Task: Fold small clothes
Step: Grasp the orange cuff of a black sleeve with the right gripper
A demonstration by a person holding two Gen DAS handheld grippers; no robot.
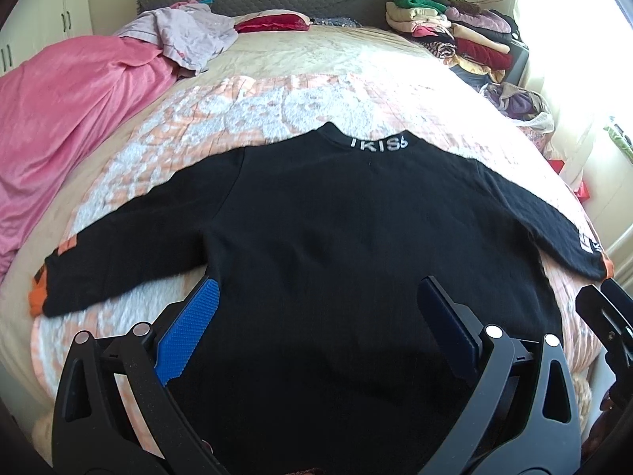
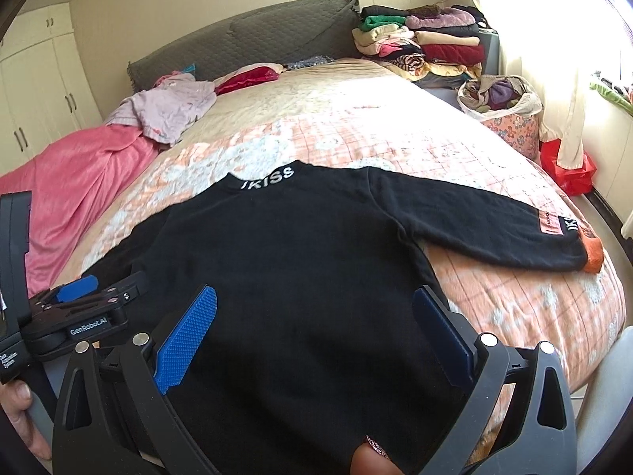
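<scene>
A small black sweater (image 1: pixel 316 213) (image 2: pixel 285 245) with white letters on its collar lies flat, back up, on the bed, both sleeves spread out and orange cuffs (image 2: pixel 592 252) at their ends. My left gripper (image 1: pixel 318 297) hovers open over the hem, blue pads (image 1: pixel 190 328) wide apart, nothing between them. My right gripper (image 2: pixel 316 308) is open too, above the lower right part of the body. The left gripper (image 2: pixel 85 293) also shows at the left of the right wrist view, held by a hand (image 2: pixel 19 415).
The bed has a peach and white patterned quilt (image 1: pixel 277 99). A pink blanket (image 1: pixel 67 126) and a lilac garment (image 1: pixel 190 31) lie at the far left. Stacked folded clothes (image 2: pixel 419 39) and a bag of clothes (image 2: pixel 498 99) stand at the far right.
</scene>
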